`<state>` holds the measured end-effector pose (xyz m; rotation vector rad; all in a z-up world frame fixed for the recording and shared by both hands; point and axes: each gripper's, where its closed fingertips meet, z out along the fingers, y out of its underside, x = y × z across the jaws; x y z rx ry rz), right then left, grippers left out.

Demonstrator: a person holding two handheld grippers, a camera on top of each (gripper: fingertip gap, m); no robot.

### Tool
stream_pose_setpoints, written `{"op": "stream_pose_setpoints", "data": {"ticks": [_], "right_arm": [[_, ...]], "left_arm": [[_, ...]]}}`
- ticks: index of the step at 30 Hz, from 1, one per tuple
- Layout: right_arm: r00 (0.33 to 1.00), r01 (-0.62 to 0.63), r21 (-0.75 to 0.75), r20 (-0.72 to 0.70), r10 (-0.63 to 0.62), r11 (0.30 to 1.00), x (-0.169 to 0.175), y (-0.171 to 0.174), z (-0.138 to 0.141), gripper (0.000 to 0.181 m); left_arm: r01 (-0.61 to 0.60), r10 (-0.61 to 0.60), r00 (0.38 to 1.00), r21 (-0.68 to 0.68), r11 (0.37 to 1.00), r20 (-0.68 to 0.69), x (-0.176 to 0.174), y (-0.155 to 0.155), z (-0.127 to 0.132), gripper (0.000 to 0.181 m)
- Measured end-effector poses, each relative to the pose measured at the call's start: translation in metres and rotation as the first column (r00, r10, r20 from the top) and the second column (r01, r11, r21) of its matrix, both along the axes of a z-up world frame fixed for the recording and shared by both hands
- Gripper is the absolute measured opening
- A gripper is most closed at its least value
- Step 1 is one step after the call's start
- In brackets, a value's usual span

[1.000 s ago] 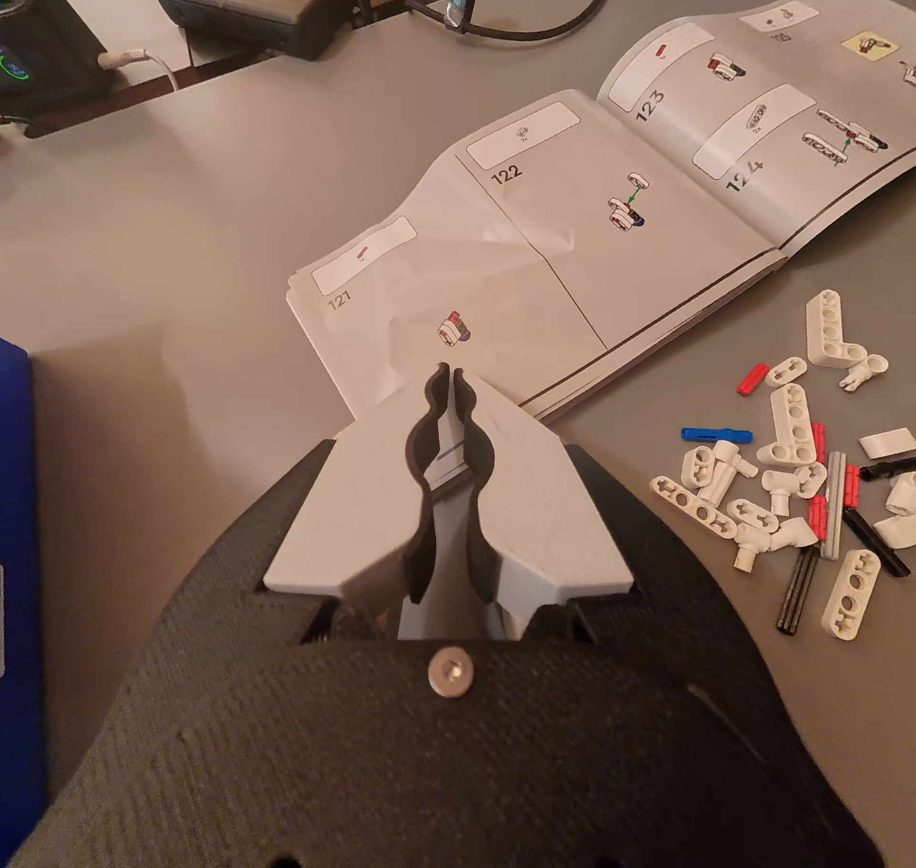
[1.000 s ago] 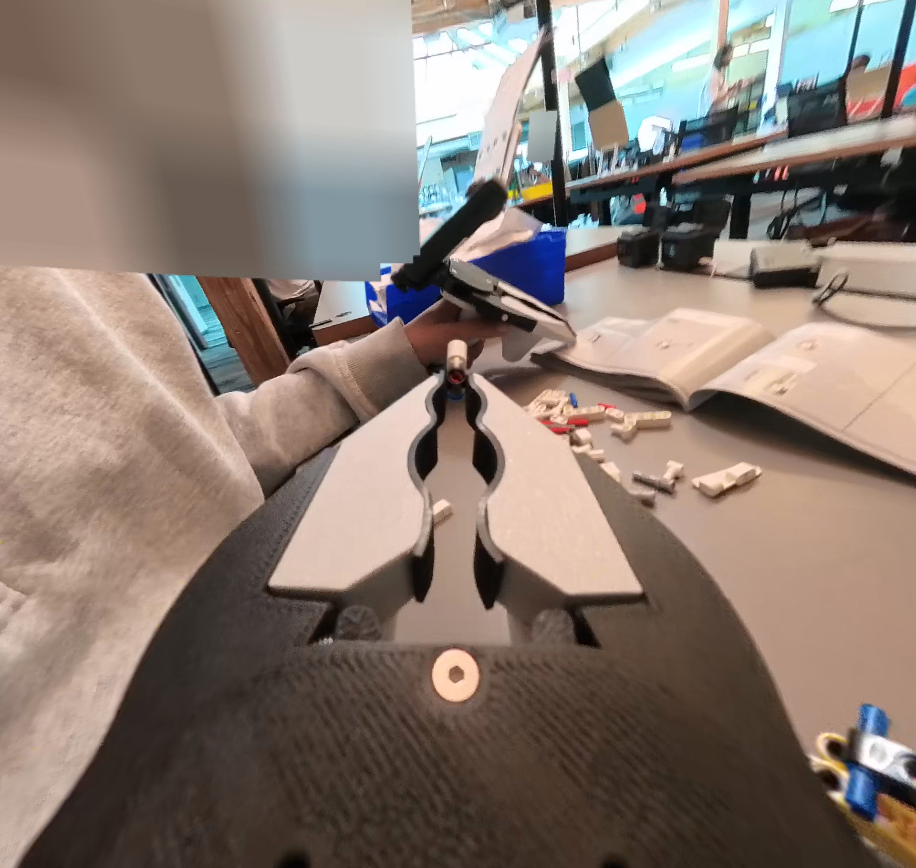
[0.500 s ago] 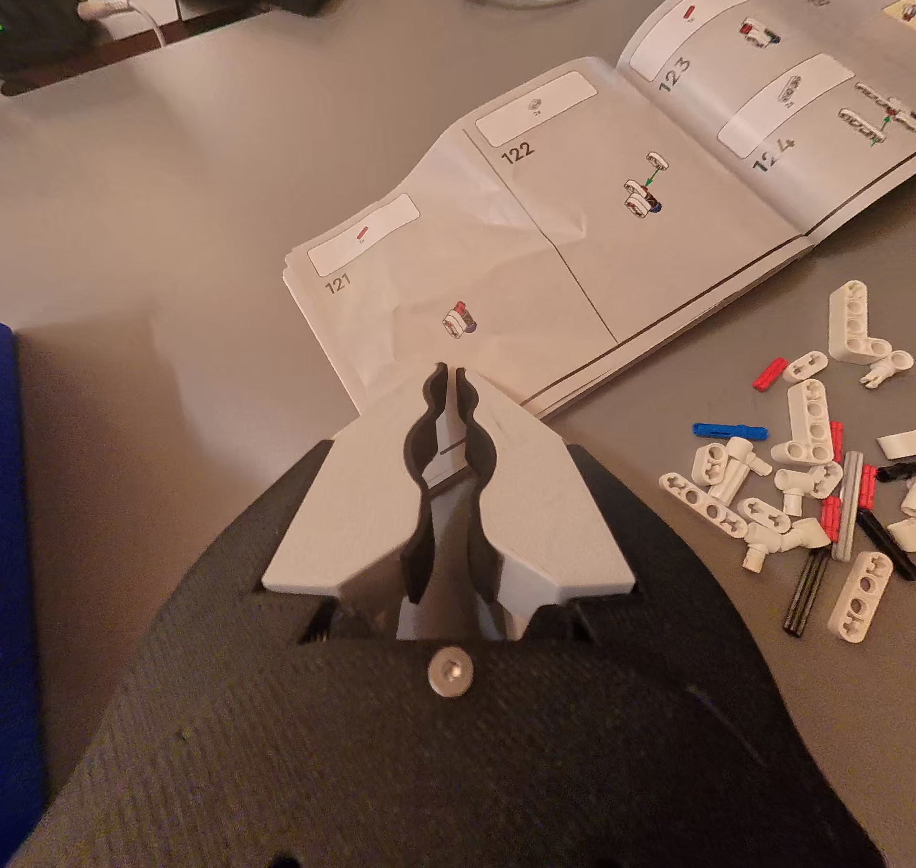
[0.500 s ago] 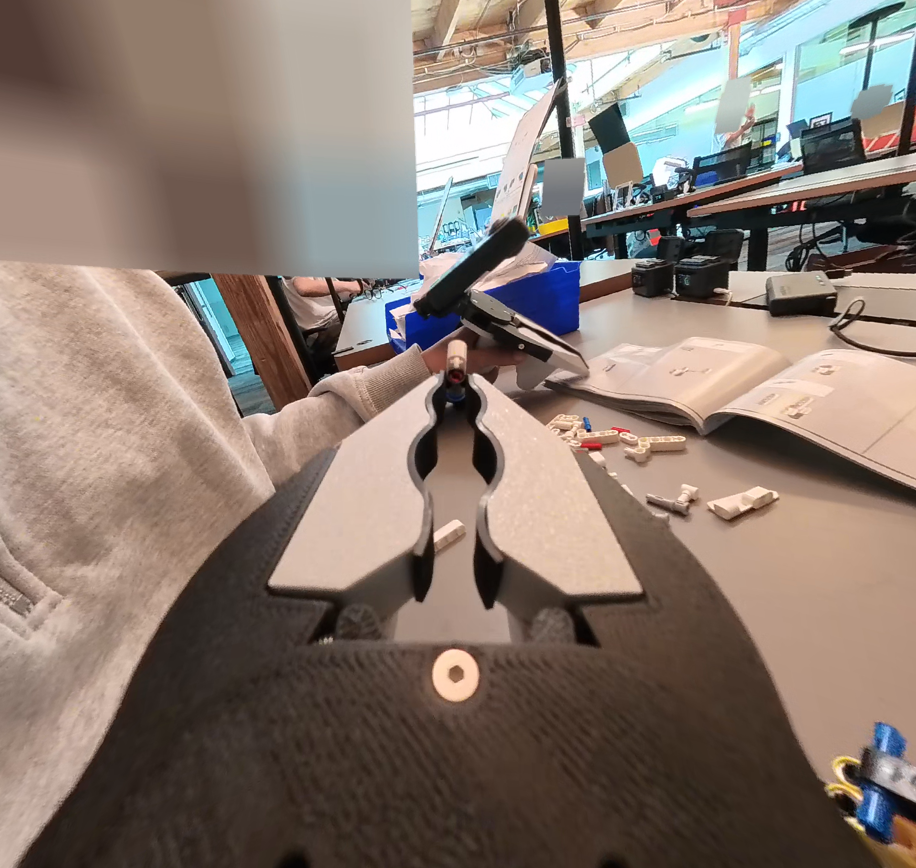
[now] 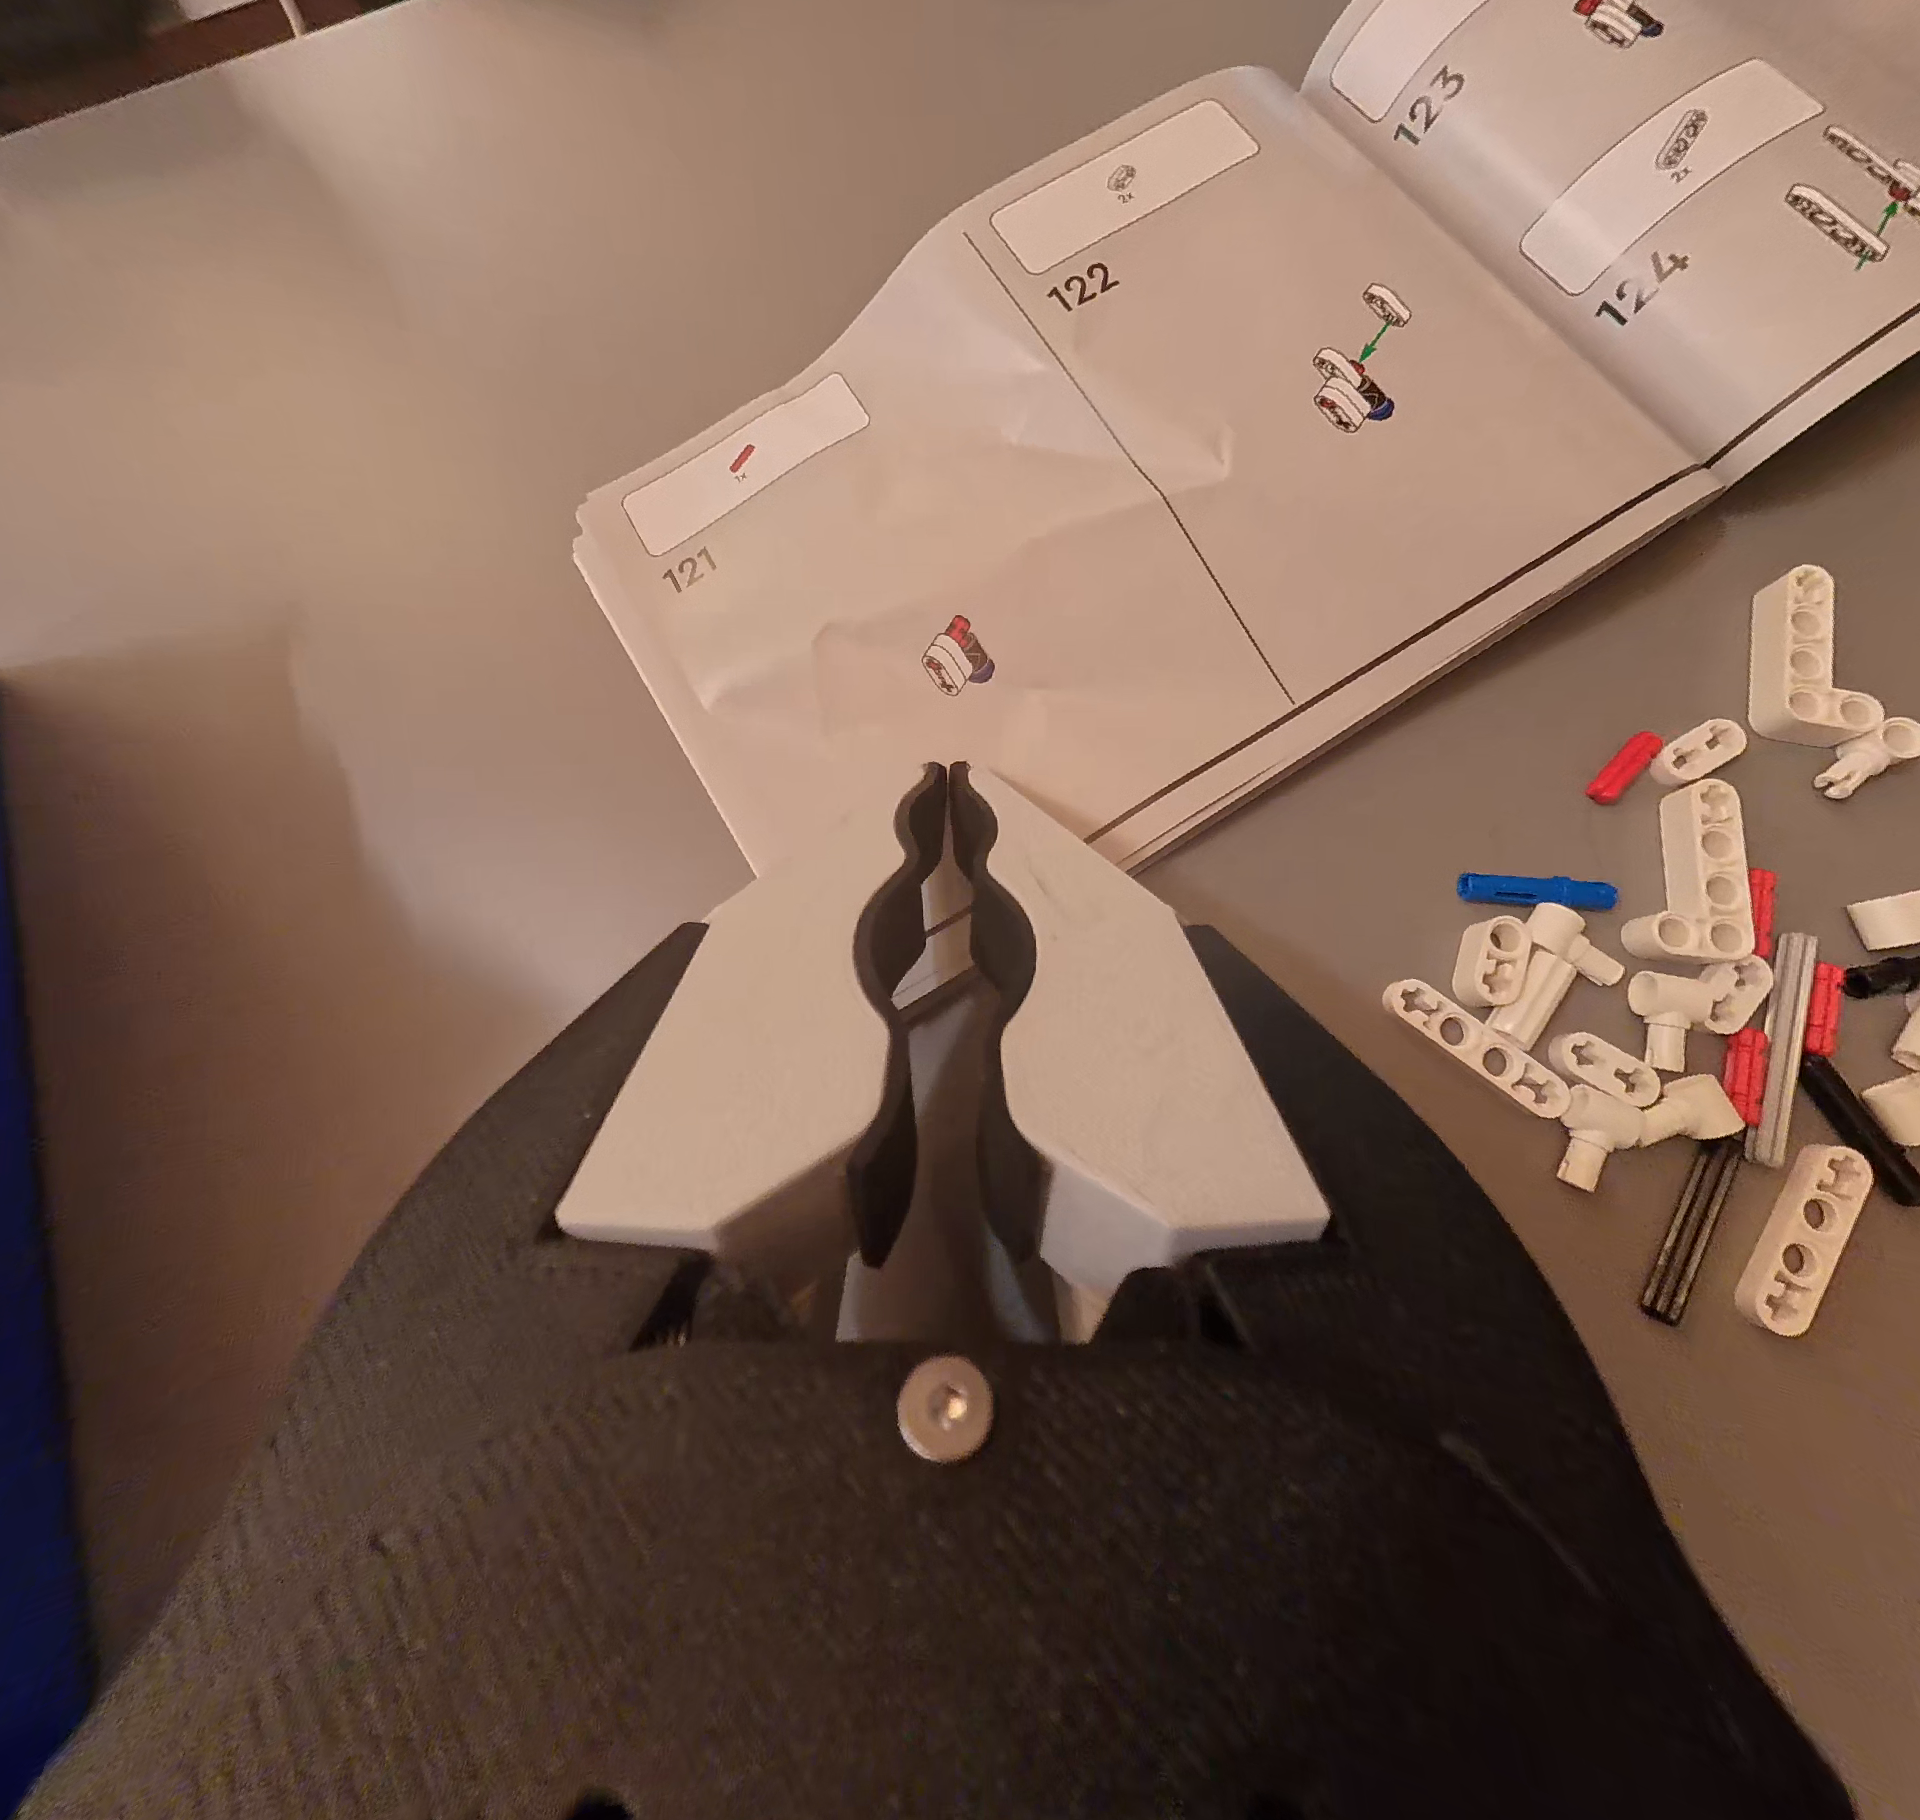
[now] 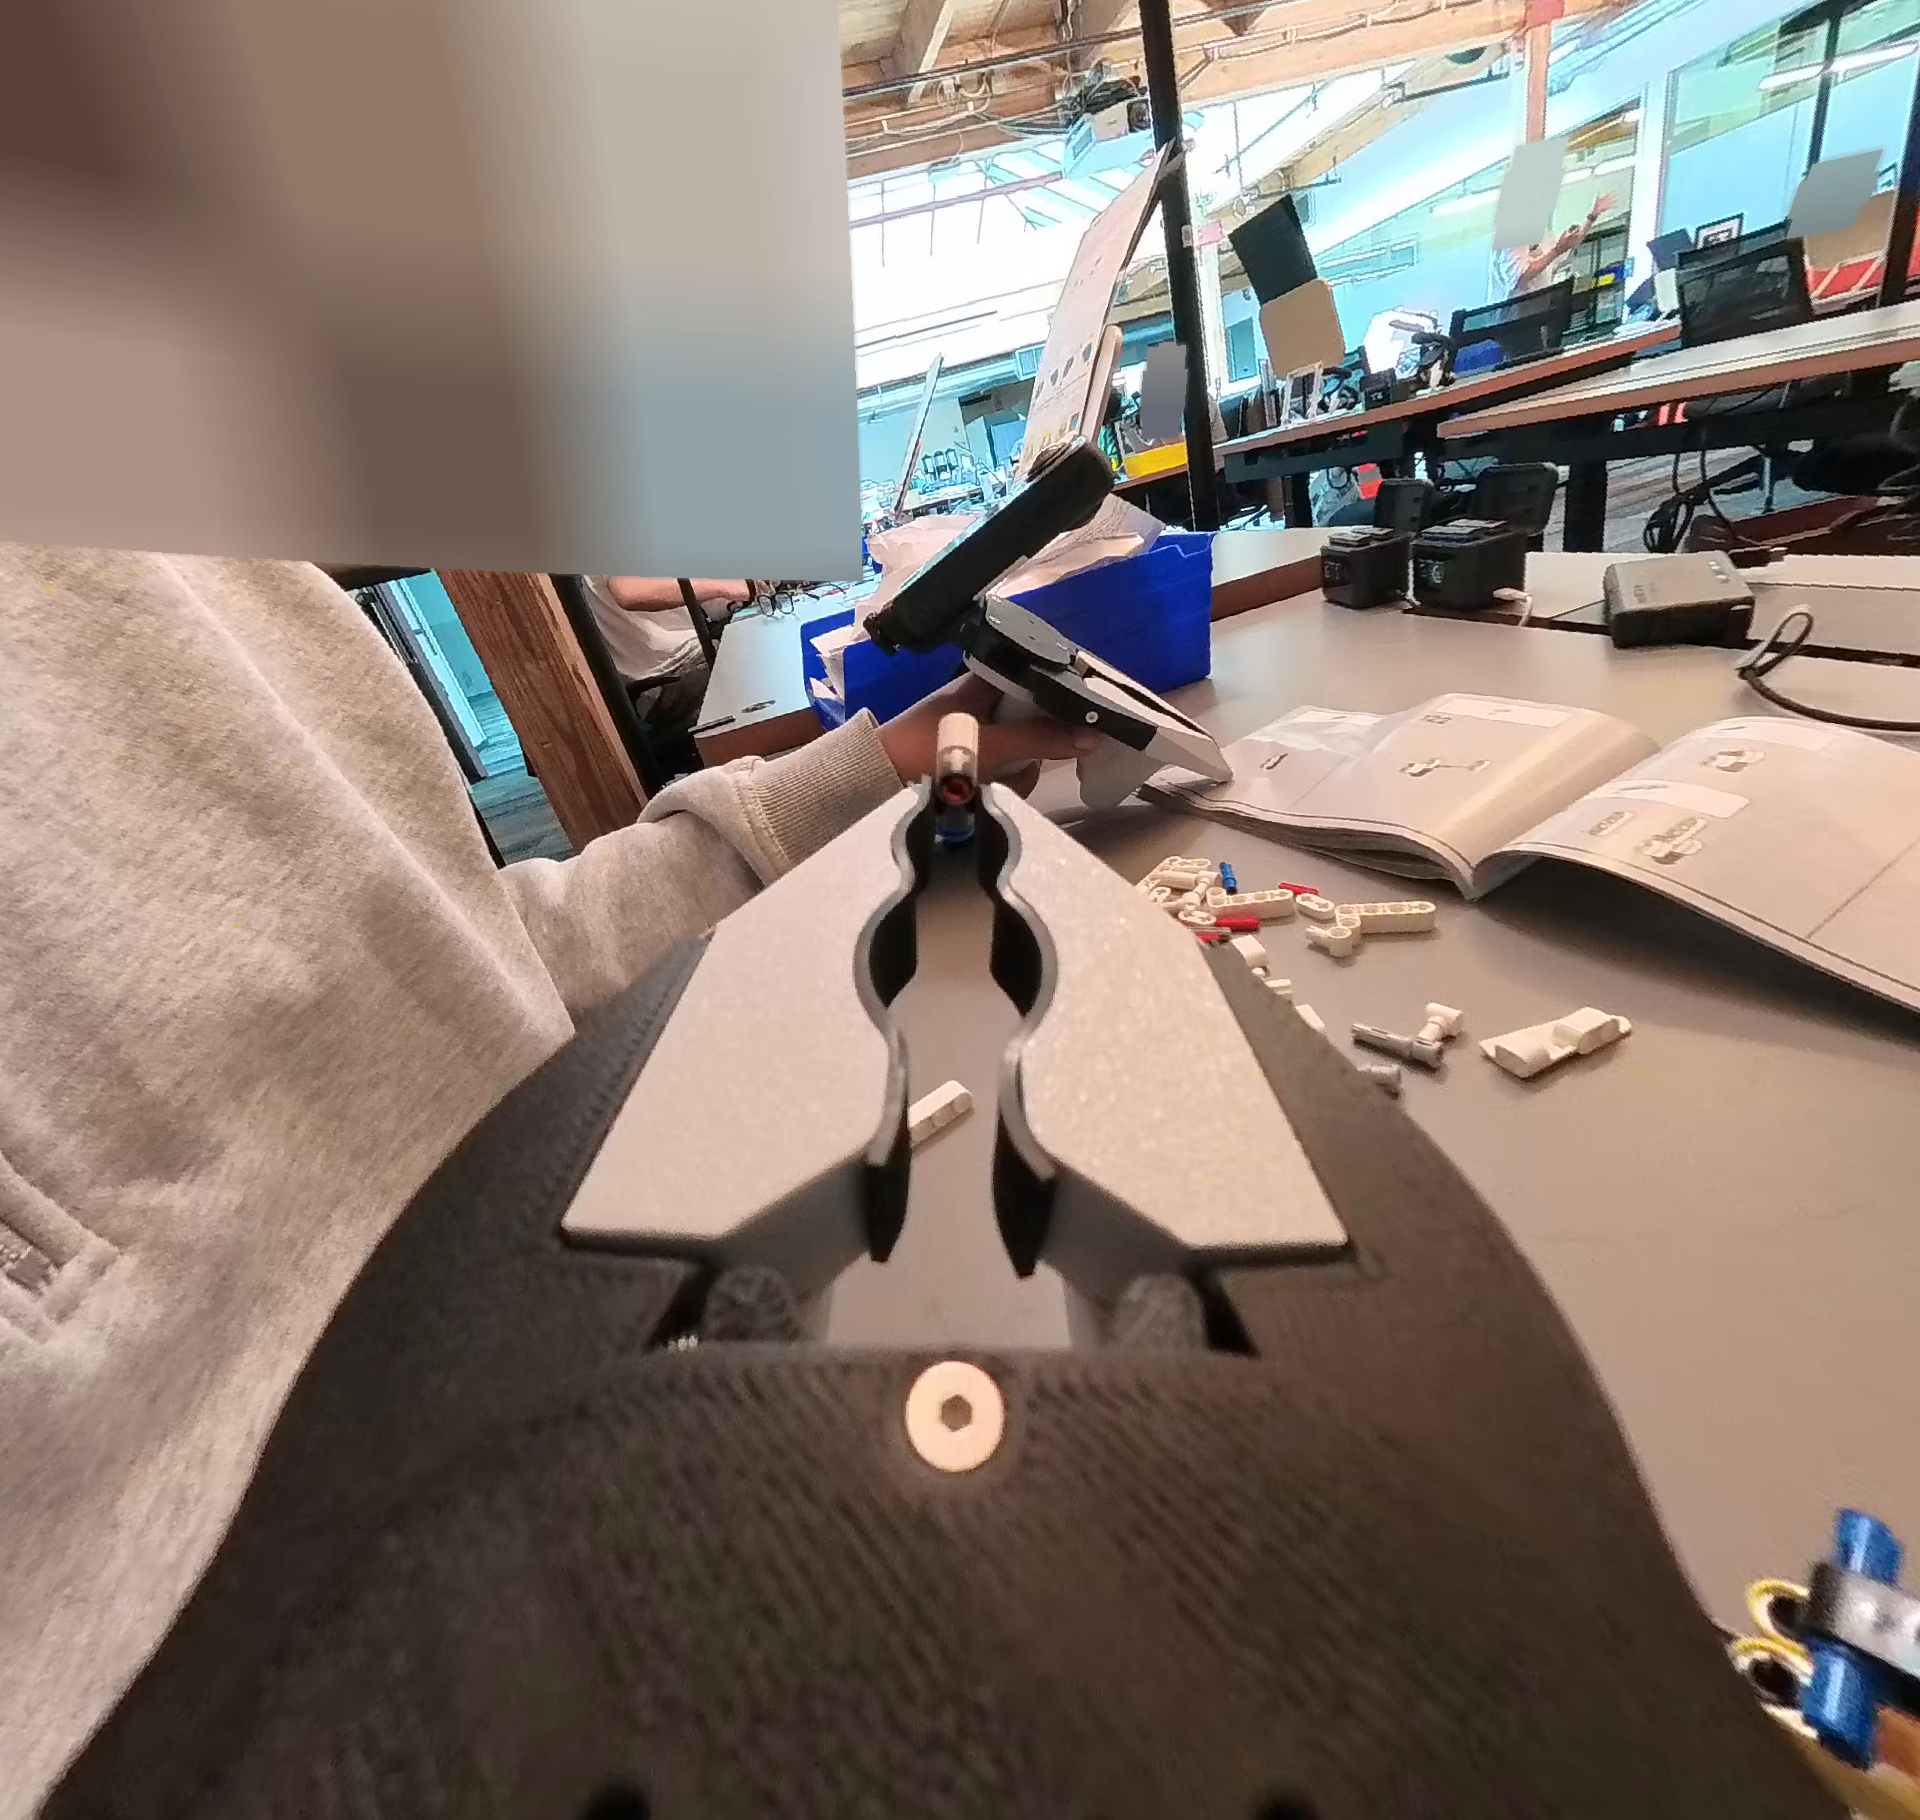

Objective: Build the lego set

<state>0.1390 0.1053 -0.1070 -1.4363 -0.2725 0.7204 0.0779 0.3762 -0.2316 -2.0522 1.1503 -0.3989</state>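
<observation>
My left gripper (image 5: 948, 771) is shut and empty, its tips over the near corner of the open instruction booklet (image 5: 1195, 440). A pile of loose white, red, blue and black pieces (image 5: 1704, 1001) lies on the grey table to its right. My right gripper (image 6: 958, 796) is shut on a small assembly (image 6: 956, 768) of white, red and blue parts, held up above the table. In the right wrist view, the left gripper (image 6: 1195, 762) shows farther off in a hand, above the booklet (image 6: 1507, 814), with the pile (image 6: 1278, 908) beneath it.
A blue bin (image 6: 1101, 617) stands behind the far gripper. Black boxes and cables (image 6: 1662, 596) sit at the table's back. A partly built model (image 6: 1860, 1635) shows at the lower right. A person's grey sleeve (image 6: 312, 939) fills the left. About 30 centimeters separates my left fingertips from my right.
The left gripper has moved forward and lower toward the booklet, and its tips have closed fully. The right gripper has tilted a little, still holding the small assembly.
</observation>
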Motion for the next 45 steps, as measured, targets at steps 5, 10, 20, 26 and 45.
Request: {"op": "stream_pose_setpoints", "data": {"ticks": [5, 10, 20, 26, 45], "right_arm": [[1.0, 0.0, -0.001, 0.001, 0.0, 1.0, 0.0, 0.0, 0.0, 0.006], [1.0, 0.003, -0.002, 0.0, -0.003, 1.0, 0.0, 0.0, 0.0, 0.005], [0.996, 0.028, -0.027, 0.084, -0.026, 0.999, -0.004, 0.005, -0.01, 0.006], [0.997, 0.031, -0.029, 0.069, -0.029, 0.999, -0.002, 0.005, -0.009, 0.006], [0.997, 0.031, -0.031, 0.07, -0.029, 0.999, -0.003, 0.005, -0.009, 0.006]], "left_arm": [[-0.001, 0.001, 1.0, 0.0, 1.0, 0.0, 0.0, 0.0, 0.0, 0.002], [-0.003, 0.003, 1.0, -0.003, 1.0, 0.001, 0.0, 0.001, 0.0, 0.002], [-0.015, 0.016, 1.0, -0.028, 0.999, 0.016, -0.002, 0.002, -0.001, 0.006], [-0.014, 0.015, 1.0, -0.025, 1.0, 0.013, -0.002, 0.002, -0.001, 0.005], [-0.053, 0.046, 0.987, 0.043, 0.998, 0.152, -0.002, 0.006, 0.024, 0.017]]}}
